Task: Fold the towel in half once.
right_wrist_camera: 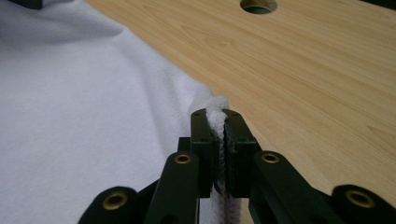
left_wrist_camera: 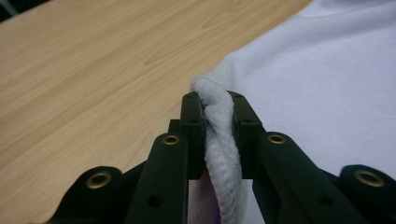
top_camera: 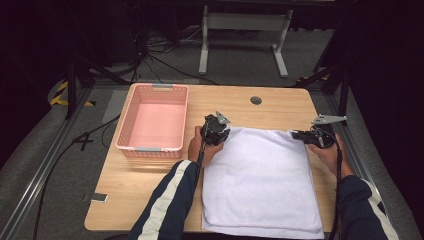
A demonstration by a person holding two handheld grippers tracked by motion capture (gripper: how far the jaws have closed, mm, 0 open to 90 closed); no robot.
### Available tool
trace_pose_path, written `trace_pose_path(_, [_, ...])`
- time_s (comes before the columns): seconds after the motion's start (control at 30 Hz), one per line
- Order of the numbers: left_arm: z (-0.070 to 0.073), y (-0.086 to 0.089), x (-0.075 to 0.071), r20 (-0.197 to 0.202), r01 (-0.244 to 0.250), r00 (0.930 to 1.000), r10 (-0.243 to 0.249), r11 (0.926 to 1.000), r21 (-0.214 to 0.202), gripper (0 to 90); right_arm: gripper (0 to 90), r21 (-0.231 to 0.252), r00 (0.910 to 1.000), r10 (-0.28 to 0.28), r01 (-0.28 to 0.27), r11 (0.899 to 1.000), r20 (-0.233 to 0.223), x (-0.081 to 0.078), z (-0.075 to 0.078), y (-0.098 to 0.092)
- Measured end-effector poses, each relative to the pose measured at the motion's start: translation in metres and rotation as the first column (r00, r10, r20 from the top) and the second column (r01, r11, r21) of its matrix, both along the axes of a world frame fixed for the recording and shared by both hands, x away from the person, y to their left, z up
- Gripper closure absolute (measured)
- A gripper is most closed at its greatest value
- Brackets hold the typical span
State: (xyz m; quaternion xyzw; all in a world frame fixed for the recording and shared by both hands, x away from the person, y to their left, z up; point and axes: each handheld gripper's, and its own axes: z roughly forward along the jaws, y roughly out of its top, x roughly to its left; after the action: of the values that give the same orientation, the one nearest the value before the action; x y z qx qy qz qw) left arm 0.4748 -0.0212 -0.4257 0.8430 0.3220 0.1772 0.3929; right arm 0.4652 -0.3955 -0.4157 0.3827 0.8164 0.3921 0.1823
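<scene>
left gripper [left_wrist_camera: 217,116] clamped on the white towel's [top_camera: 262,180] far left corner; right gripper [right_wrist_camera: 222,128] clamped on its far right corner. towel body lies flat on table [top_camera: 150,180], trailing behind both fingertips toward the person.

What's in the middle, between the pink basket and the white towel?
In the high view the left tongs and the hand holding them sit between the pink basket and the white towel, over bare wooden table.

Grey carpeted floor [top_camera: 240,55] under a white table frame [top_camera: 245,22], cables [top_camera: 165,62] trailing, surroundings dark.
</scene>
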Motion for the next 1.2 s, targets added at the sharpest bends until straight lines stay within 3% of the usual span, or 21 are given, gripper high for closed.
trace_pose_path(0.1, [0.01, -0.001, -0.018, 0.032, 0.053, 0.9981, -0.053, 0.9986, -0.005, 79.0, 83.7, 0.026, 0.999, 0.038, -0.039, 0.999, 0.025, -0.013, 0.009, -0.001])
trace_pose_path(0.27, [0.022, 0.011, -0.044, 0.045, 0.118, 0.9921, -0.117, 0.9929, -0.014, 79.0, 83.6, 0.043, 0.9927, 0.108, -0.11, 0.993, 0.054, -0.038, 0.02, -0.003])
trace_pose_path(0.43, [0.026, 0.032, -0.068, 0.05, 0.16, 0.9861, -0.159, 0.9869, -0.021, 78.8, 83.6, 0.035, 0.9778, 0.195, -0.198, 0.98, 0.077, -0.067, 0.032, -0.002])
trace_pose_path(0.5, [0.026, 0.041, -0.076, 0.045, 0.189, 0.9813, -0.187, 0.9813, -0.037, 78.8, 83.5, 0.031, 0.9706, 0.225, -0.229, 0.973, 0.084, -0.078, 0.036, -0.001])
trace_pose_path(0.57, [0.025, 0.047, -0.084, 0.051, 0.215, 0.9756, -0.213, 0.9765, -0.022, 78.8, 83.5, 0.02, 0.9631, 0.255, -0.257, 0.966, 0.088, -0.087, 0.038, 0.0])
trace_pose_path(0.77, [0.015, 0.061, -0.117, 0.037, 0.338, 0.9404, -0.338, 0.9411, 0.012, 78.5, 83.3, -0.02, 0.9236, 0.378, -0.378, 0.926, 0.061, -0.125, 0.037, 0.002])
trace_pose_path(0.8, [0.013, 0.063, -0.124, 0.031, 0.35, 0.9359, -0.351, 0.9363, 0.028, 78.5, 83.2, -0.031, 0.9144, 0.401, -0.4, 0.916, 0.054, -0.132, 0.036, 0.002])
trace_pose_path(0.83, [0.013, 0.063, -0.124, 0.031, 0.35, 0.9359, -0.351, 0.9363, 0.028, 78.4, 83.2, -0.031, 0.9144, 0.401, -0.4, 0.916, 0.054, -0.132, 0.036, 0.002])
trace_pose_path(0.93, [0.003, 0.066, -0.139, -0.009, 0.384, 0.9233, -0.384, 0.9215, 0.059, 78.4, 83.1, -0.055, 0.8915, 0.453, -0.451, 0.891, 0.02, -0.148, 0.031, 0.0])
trace_pose_path(0.97, [0.0, 0.067, -0.144, -0.027, 0.398, 0.9173, -0.397, 0.9148, 0.067, 78.3, 83.0, -0.068, 0.8806, 0.474, -0.473, 0.878, -0.006, -0.154, 0.028, 0.0])
trace_pose_path(1.0, [-0.003, 0.067, -0.148, -0.04, 0.41, 0.9122, -0.408, 0.9095, 0.071, 78.2, 83.0, -0.085, 0.8637, 0.502, -0.504, 0.86, -0.043, -0.16, 0.022, 0.001])
trace_pose_path(1.03, [-0.01, 0.066, -0.156, -0.068, 0.426, 0.9043, -0.421, 0.8997, 0.094, 78.1, 82.9, -0.097, 0.8536, 0.516, -0.521, 0.848, -0.072, -0.164, 0.017, 0.002])
trace_pose_path(1.07, [-0.014, 0.065, -0.16, -0.083, 0.44, 0.8979, -0.432, 0.8904, 0.118, 77.9, 82.8, -0.111, 0.8463, 0.525, -0.532, 0.839, -0.091, -0.166, 0.014, 0.004])
trace_pose_path(1.1, [-0.014, 0.065, -0.16, -0.083, 0.44, 0.8979, -0.432, 0.8904, 0.118, 77.7, 82.8, -0.111, 0.8463, 0.525, -0.532, 0.839, -0.091, -0.166, 0.014, 0.004])
trace_pose_path(1.13, [-0.02, 0.063, -0.163, -0.104, 0.461, 0.8871, -0.45, 0.8732, 0.157, 77.7, 82.9, -0.121, 0.8341, 0.538, -0.55, 0.826, -0.124, -0.169, 0.01, 0.005])
trace_pose_path(1.17, [-0.024, 0.063, -0.165, -0.117, 0.448, 0.8933, -0.434, 0.8773, 0.171, 77.4, 82.8, -0.132, 0.8201, 0.548, -0.569, 0.812, -0.165, -0.172, 0.002, 0.008])
trace_pose_path(1.2, [-0.025, 0.063, -0.164, -0.116, 0.451, 0.892, -0.437, 0.8765, 0.168, 77.3, 82.6, -0.144, 0.8118, 0.55, -0.579, 0.803, -0.195, -0.174, -0.004, 0.01])
